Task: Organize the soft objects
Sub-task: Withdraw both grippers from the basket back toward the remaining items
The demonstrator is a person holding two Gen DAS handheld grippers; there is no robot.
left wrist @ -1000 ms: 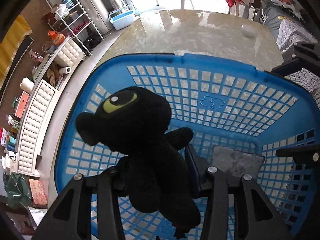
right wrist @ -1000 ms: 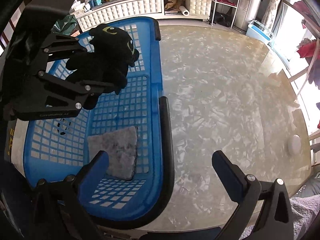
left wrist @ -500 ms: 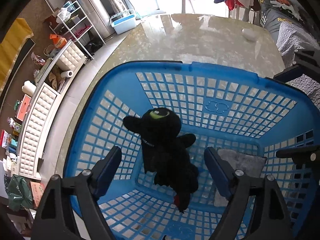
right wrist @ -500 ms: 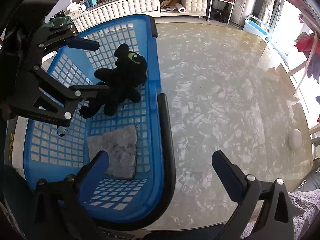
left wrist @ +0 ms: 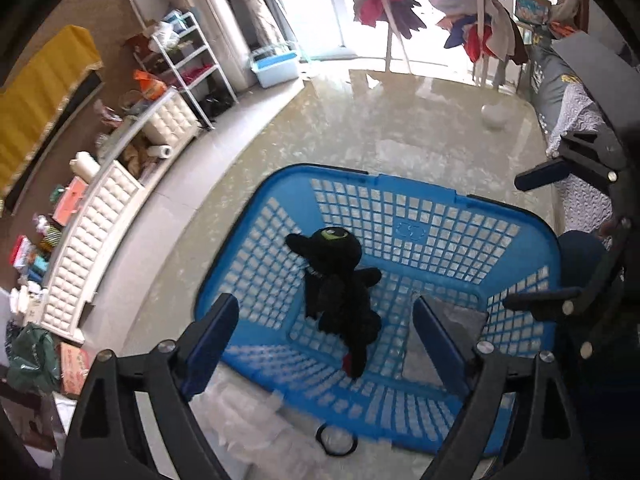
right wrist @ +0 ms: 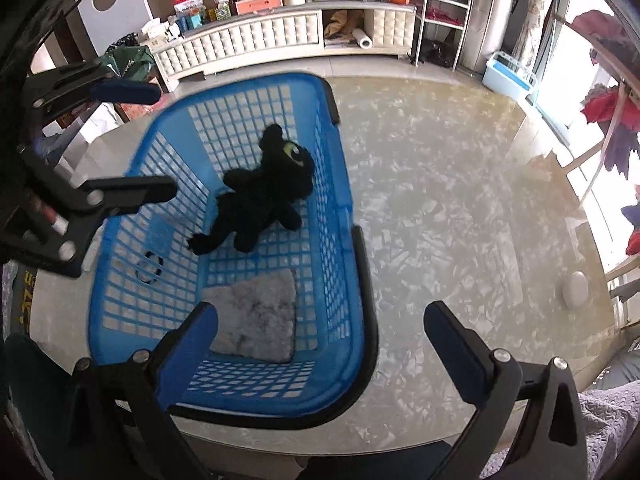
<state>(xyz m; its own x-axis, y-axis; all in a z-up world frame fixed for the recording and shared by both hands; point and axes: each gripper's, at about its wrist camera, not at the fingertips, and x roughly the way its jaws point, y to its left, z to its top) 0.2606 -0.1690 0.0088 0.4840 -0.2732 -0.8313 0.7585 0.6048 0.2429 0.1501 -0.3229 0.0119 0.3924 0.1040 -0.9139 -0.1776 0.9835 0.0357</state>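
Note:
A black plush dragon (left wrist: 340, 280) with a green eye lies on the floor of the blue lattice basket (left wrist: 420, 188). Beside it in the basket lies a flat grey fluffy cloth (right wrist: 256, 320). My left gripper (left wrist: 322, 306) hangs above the basket, well clear of the plush; its jaws are opening and nothing is between them. In the right wrist view the plush (right wrist: 268, 196) rests against the basket's right wall (right wrist: 340, 184), and the left gripper (right wrist: 132, 142) hovers at the left. My right gripper (right wrist: 320, 312) is open and empty above the basket's near corner.
The basket stands on a glossy marble table (right wrist: 440, 200). A white fluffy item (left wrist: 248, 412) and a black ring (left wrist: 336, 436) lie by the basket's near side. A small white round object (right wrist: 574, 290) sits near the table's far edge. A white cabinet (right wrist: 280, 32) lines the wall.
My left gripper opened and let go of the plush dragon, which dropped to the basket floor. The left gripper then rose away from the basket. The right gripper lifted slightly.

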